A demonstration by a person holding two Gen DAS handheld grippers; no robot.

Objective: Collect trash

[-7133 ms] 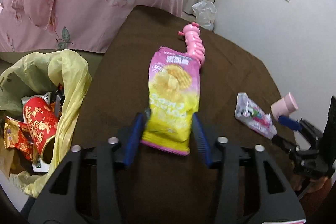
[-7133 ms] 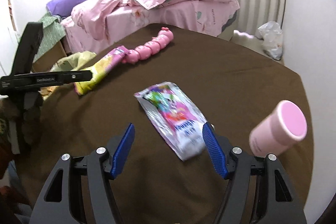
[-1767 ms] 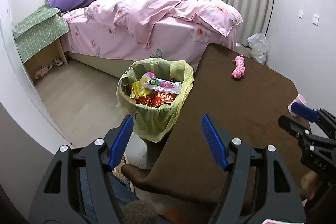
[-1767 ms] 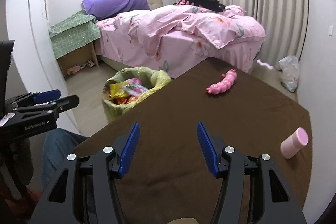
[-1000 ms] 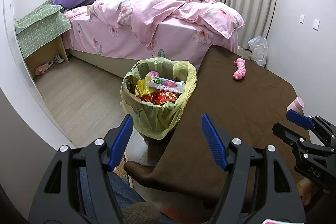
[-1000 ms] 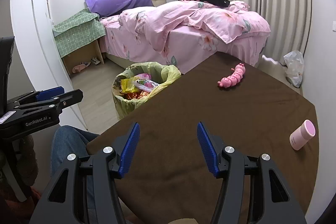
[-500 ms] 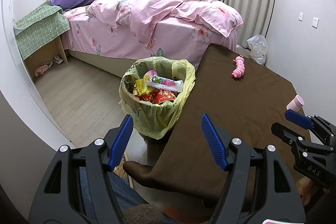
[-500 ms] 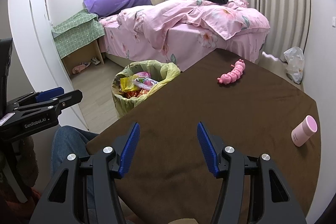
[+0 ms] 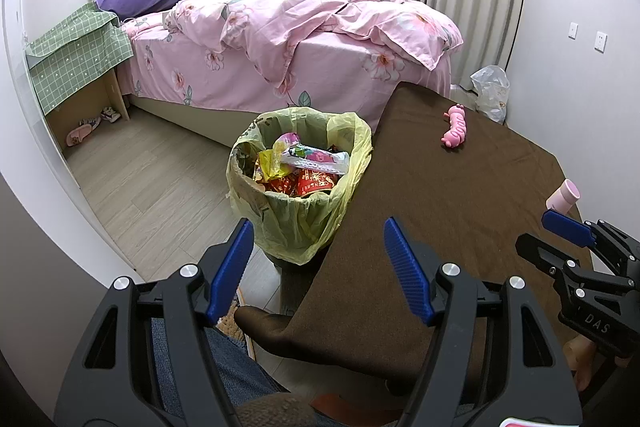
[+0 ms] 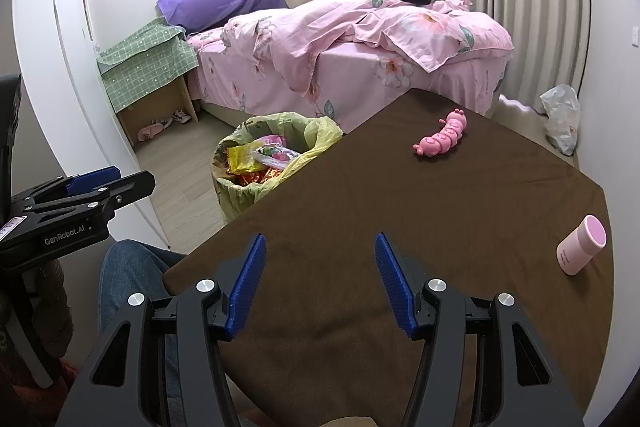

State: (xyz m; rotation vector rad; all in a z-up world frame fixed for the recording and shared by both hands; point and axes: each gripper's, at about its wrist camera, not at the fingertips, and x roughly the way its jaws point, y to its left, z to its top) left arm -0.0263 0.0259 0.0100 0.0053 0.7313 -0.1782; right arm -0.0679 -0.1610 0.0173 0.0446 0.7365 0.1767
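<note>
A bin lined with a yellow bag [image 9: 298,223] stands on the floor by the table's left edge, also in the right wrist view [image 10: 234,201]. It holds several wrappers, with a white and pink wrapper [image 9: 314,157] and a yellow chip bag [image 9: 269,163] on top. My left gripper [image 9: 320,269] is open and empty, held back over the table's near left corner. My right gripper [image 10: 318,283] is open and empty above the brown table [image 10: 440,219]; it also shows in the left wrist view [image 9: 568,227].
A pink caterpillar toy [image 10: 442,139] lies at the table's far side, and a pink cup [image 10: 580,245] lies on its side near the right edge. A pink bed [image 9: 280,47] stands beyond the bin. A white plastic bag [image 10: 562,121] sits on the floor by the wall.
Since 7 seconds ago, the chip bag and the wrapper have left the table and lie in the bin. Both grippers have pulled back. Over the last second, almost nothing moved.
</note>
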